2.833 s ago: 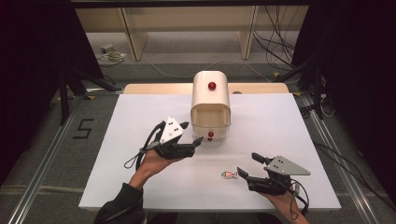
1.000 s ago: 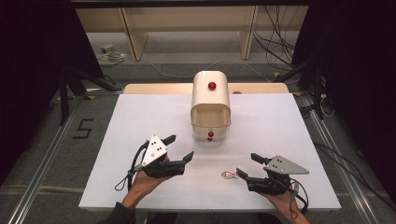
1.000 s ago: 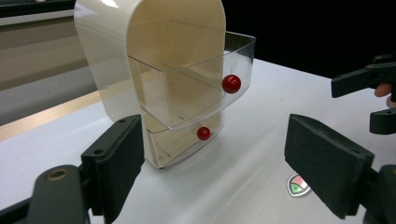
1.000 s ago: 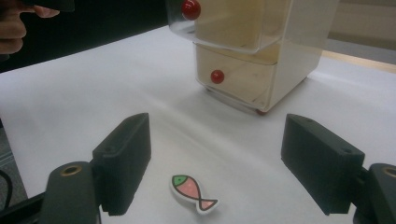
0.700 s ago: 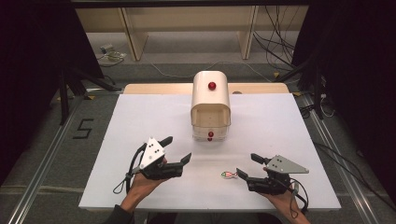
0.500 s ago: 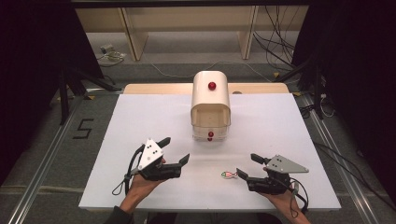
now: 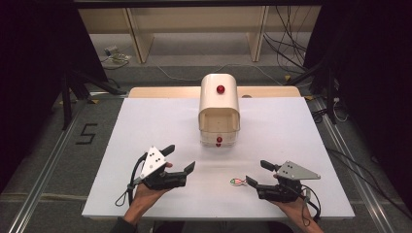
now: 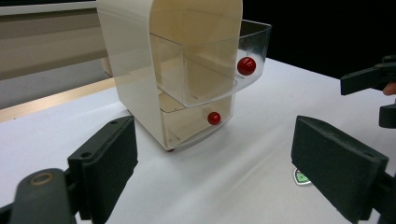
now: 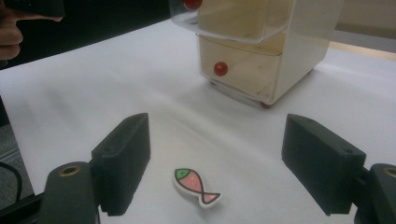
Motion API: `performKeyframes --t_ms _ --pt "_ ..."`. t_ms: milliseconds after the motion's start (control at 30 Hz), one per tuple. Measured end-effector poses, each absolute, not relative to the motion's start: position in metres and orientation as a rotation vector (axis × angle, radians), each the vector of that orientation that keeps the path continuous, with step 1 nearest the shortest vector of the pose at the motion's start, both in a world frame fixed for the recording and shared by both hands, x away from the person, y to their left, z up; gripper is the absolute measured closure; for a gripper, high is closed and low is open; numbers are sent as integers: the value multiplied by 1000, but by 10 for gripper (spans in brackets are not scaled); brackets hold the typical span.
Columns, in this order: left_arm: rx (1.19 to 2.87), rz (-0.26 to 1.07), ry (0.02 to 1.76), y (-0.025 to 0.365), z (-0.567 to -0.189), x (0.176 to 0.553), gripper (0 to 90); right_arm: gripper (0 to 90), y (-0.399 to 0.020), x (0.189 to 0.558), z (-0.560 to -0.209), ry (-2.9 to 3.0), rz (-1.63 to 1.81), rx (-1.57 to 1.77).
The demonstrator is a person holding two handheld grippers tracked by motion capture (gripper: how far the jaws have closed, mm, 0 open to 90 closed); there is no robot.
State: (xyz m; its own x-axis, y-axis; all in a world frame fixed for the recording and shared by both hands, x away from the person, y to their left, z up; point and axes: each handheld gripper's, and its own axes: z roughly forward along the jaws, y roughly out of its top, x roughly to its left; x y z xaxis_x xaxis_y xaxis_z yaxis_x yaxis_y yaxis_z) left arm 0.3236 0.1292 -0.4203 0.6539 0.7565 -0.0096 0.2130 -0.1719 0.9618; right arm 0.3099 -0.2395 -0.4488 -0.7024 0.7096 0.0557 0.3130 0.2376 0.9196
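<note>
Two jaws of the right gripper stand wide, empty (nearer hand), straddling the small flat fish-shaped piece, lying crosswise.

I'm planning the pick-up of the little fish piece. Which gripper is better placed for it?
The right gripper: its open jaws already flank the fish on the table. The left gripper, also open, is farther off, facing the drawer box.

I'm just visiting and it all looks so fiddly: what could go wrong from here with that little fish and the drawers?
1. The fish-shaped piece lies flat on the white table; the right gripper, jaws open around it, might slide it rather than lift it.
2. The upper drawer juts from the small cabinet; a careless drop could miss it.
3. The left gripper hovers open nearby and could bump the cabinet.
</note>
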Motion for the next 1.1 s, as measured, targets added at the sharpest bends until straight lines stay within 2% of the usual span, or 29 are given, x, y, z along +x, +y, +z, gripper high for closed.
performKeyframes --t_ms 867,1100 --pt "1730 601 790 129 -427 319 138 235 -240 318 -451 2250 1415 938" --pt "1729 611 793 131 -428 317 136 271 -235 327 -453 2360 1348 916"
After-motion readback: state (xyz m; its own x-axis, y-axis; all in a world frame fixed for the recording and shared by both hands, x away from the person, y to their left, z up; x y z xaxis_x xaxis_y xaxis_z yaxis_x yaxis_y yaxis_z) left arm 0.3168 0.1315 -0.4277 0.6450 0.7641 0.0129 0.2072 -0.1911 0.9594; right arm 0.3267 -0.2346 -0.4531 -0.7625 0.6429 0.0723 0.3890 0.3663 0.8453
